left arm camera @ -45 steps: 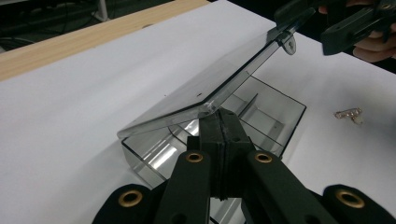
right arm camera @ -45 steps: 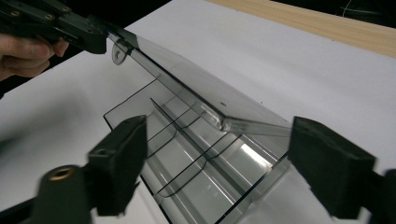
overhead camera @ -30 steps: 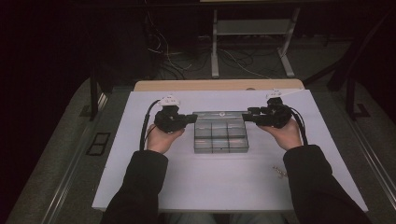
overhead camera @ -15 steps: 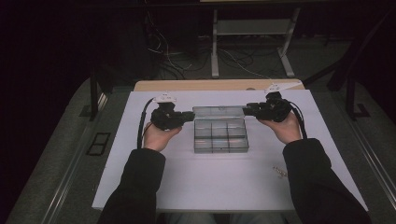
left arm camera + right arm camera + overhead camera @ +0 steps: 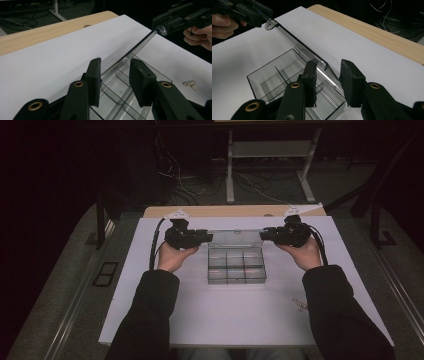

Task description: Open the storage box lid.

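A clear plastic compartment box [image 5: 235, 266] lies on the white sheet [image 5: 190, 320], its lid [image 5: 235, 238] swung up and tilted back. My left gripper [image 5: 209, 237] is at the lid's left end. Its jaws have just been opening and stand open [image 5: 115, 75], with the lid's edge [image 5: 140, 45] running between the pads, unpinched. My right gripper [image 5: 262, 235] is at the lid's right end. Its jaws have been closing a little but stand apart [image 5: 328, 75], with the lid's edge [image 5: 294, 41] passing between them. Each lid corner tab [image 5: 269, 25] sits at a gripper's tip.
A small metal piece [image 5: 300, 304] lies on the sheet near the person's right sleeve, also seen as a small metal piece [image 5: 188, 84] in the left gripper view. The wooden table edge [image 5: 235, 211] runs behind the sheet. Beyond it are floor cables and a metal stand.
Both grippers have moved toward the far side of the box and the lid has swung up with them. The left jaws have parted.
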`<action>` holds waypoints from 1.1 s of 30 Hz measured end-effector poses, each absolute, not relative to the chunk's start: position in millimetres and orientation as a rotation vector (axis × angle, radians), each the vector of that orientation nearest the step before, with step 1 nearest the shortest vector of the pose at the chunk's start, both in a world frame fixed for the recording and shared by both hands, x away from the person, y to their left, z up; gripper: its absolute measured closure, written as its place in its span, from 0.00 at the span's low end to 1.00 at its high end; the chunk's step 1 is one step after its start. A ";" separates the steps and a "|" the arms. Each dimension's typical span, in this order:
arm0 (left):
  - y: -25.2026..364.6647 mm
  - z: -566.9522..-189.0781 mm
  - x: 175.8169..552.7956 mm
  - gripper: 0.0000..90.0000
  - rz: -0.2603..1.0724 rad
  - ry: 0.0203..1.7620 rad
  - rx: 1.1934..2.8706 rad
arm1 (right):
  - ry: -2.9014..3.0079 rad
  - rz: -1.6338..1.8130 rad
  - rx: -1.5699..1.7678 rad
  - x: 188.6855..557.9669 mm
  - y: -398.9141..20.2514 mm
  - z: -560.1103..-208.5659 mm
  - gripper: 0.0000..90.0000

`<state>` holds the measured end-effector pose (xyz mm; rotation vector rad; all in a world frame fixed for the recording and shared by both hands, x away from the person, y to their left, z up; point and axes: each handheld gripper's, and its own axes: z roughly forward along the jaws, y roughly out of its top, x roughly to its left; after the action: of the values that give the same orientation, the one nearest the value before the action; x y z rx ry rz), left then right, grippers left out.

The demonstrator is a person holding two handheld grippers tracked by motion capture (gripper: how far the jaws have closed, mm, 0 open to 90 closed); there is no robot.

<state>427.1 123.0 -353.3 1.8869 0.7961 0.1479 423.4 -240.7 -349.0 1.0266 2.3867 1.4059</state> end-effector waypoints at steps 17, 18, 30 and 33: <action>120.3 -359.4 438.2 0.79 0.237 0.808 1.819 | 2.366 1.415 1.048 441.4 -236.6 -345.3 0.76; 120.0 -359.7 438.6 0.80 0.242 0.810 1.816 | 2.366 1.414 1.051 442.5 -236.7 -345.4 0.76; 120.5 -362.6 443.7 0.83 0.257 0.841 1.775 | 2.369 1.439 1.118 453.4 -238.4 -359.8 0.76; 120.1 -362.3 445.2 0.83 0.259 0.844 1.776 | 2.371 1.436 1.128 455.2 -237.5 -362.7 0.76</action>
<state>445.2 120.1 -362.3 1.7758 0.8441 0.2592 455.2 -237.5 -362.7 1.1284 2.3708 1.4365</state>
